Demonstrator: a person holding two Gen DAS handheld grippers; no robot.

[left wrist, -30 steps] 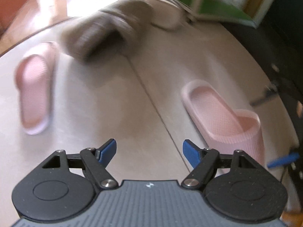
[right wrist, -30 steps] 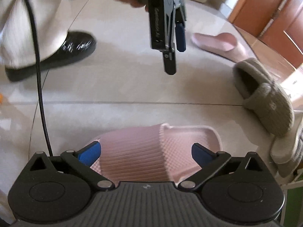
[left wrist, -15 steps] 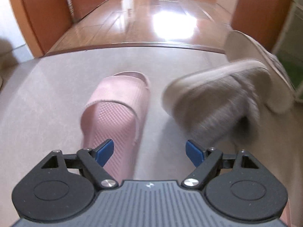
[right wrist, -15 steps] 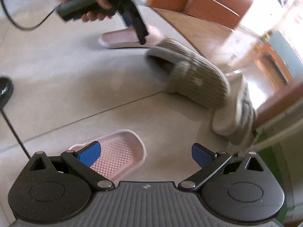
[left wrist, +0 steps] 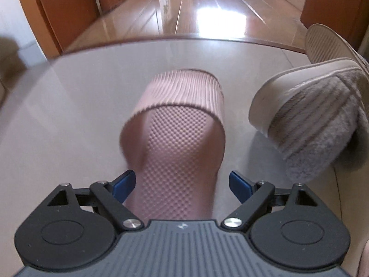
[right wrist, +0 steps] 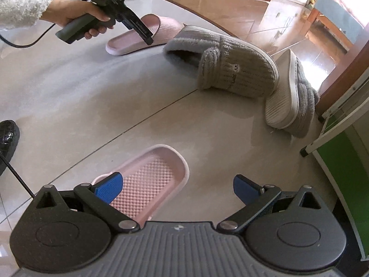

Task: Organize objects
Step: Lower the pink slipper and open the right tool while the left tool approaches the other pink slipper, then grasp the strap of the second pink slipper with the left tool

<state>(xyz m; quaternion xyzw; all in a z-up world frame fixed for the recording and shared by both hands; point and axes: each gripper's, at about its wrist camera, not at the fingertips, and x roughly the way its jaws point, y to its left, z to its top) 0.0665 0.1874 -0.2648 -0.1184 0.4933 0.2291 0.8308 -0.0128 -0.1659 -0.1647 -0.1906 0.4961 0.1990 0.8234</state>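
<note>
A pink slide slipper [left wrist: 177, 138] lies on the grey tile floor straight ahead of my left gripper [left wrist: 182, 184], which is open with the slipper's heel between its blue fingertips. The same slipper [right wrist: 159, 30] and the left gripper [right wrist: 147, 38] above it show in the right wrist view. A second pink slipper [right wrist: 150, 180] lies under my right gripper [right wrist: 177, 187], which is open, its left fingertip over the heel. A grey fuzzy slipper [right wrist: 230, 67] stands upright and its mate [right wrist: 293, 97] lies on its side against it.
The grey pair [left wrist: 322, 115] is close on the right of the left gripper. A green and white cabinet [right wrist: 346, 161] stands at the right. A wooden floor [left wrist: 207, 11] begins beyond a curved threshold. A black shoe [right wrist: 7, 136] is at the left edge.
The left gripper has swung from the near pink slipper to the far one and closed in over its heel. The right gripper has pulled back from the near slipper and turned right.
</note>
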